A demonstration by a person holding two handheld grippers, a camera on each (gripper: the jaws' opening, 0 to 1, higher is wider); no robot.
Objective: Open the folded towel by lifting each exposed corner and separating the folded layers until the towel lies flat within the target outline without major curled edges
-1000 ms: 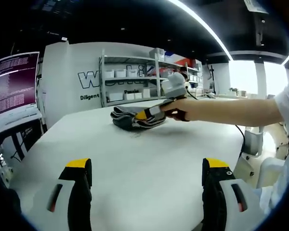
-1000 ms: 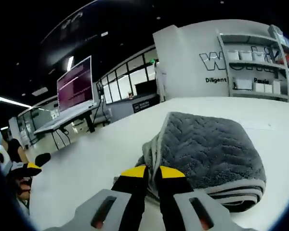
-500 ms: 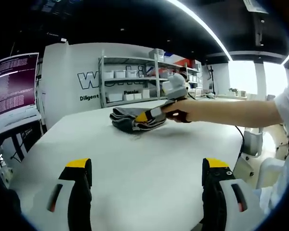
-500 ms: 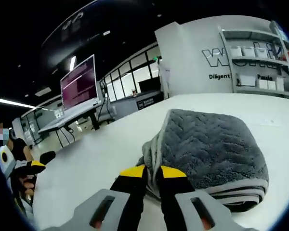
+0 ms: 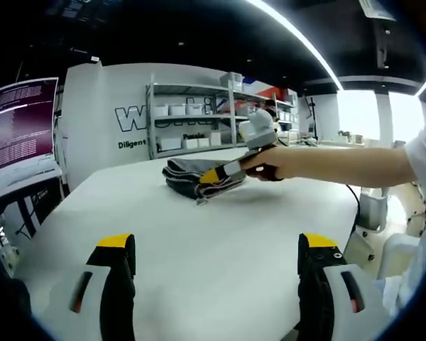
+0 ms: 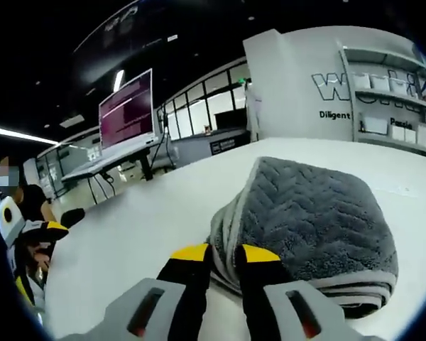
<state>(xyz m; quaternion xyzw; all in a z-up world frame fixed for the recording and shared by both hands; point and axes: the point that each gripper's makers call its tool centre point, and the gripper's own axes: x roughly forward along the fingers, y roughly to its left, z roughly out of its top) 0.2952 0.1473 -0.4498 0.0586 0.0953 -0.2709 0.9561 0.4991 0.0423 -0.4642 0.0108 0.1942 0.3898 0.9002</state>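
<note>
Right gripper view, right claw (image 6: 220, 253) pinched on plush grey chevron-textured towel (image 6: 309, 213) edge, smooth white desk (image 6: 128, 234), left claw (image 5: 216, 245) spread wide.

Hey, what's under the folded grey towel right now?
The folded grey towel rests on the white table. Its stacked layers show along the near edge; whatever lies between or beneath them is covered.

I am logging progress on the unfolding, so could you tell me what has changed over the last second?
Little: the right claw, nearly shut at the folded grey towel's pale edge, lifted that near edge slightly. The left claw stayed open and idle above the white table. The towel stays folded.
</note>
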